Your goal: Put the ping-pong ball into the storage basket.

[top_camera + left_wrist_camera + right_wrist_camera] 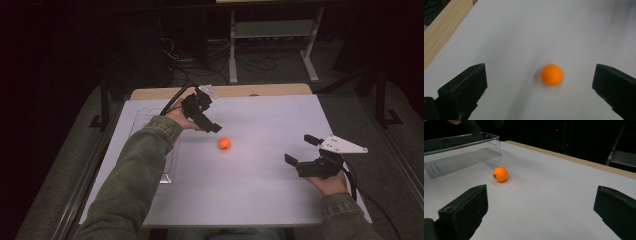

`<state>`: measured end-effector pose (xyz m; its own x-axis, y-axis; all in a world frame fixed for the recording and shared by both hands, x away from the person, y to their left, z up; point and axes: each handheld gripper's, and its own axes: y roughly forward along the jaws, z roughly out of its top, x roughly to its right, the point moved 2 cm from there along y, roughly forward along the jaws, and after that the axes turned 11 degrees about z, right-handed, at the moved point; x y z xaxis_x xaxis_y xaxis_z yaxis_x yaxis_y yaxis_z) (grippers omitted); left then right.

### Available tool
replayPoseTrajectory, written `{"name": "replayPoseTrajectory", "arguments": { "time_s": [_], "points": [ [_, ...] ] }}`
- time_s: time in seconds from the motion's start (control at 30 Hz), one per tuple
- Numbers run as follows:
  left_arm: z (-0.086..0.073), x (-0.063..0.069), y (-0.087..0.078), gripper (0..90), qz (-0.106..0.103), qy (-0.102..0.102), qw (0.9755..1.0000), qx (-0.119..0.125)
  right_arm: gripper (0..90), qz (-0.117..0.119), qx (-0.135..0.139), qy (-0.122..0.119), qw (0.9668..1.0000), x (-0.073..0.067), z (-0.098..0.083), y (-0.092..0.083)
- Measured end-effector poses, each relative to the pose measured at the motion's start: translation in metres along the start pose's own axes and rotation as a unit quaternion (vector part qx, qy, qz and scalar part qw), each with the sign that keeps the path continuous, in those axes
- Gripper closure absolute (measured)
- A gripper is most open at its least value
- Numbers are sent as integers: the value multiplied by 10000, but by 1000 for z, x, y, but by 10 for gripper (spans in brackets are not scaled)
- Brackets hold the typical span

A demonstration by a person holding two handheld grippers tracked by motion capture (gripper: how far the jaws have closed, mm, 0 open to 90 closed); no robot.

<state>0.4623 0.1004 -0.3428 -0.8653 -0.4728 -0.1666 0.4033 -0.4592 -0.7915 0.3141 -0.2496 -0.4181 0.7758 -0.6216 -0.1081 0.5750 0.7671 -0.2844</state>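
Your left tongs point(540, 87), spread wide, hang right by the orange ball point(552, 75); right tongs point(304, 150), also wide, sit well off.

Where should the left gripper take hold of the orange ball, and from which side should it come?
Across its widest middle, from above. The orange ball lies free on the white table, apart from the clear tray. The left gripper hangs over it, jaws wide open. Round, it may roll, so close evenly.
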Motion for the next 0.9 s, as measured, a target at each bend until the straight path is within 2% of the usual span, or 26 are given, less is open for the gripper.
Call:
{"name": "replayPoseTrajectory", "arguments": {
  "time_s": [0.9],
  "points": [
    [4,-4,32,0,-155,-16,9997,-177,0,18,7,-29,10000,-1,0,1]
  ]
}}
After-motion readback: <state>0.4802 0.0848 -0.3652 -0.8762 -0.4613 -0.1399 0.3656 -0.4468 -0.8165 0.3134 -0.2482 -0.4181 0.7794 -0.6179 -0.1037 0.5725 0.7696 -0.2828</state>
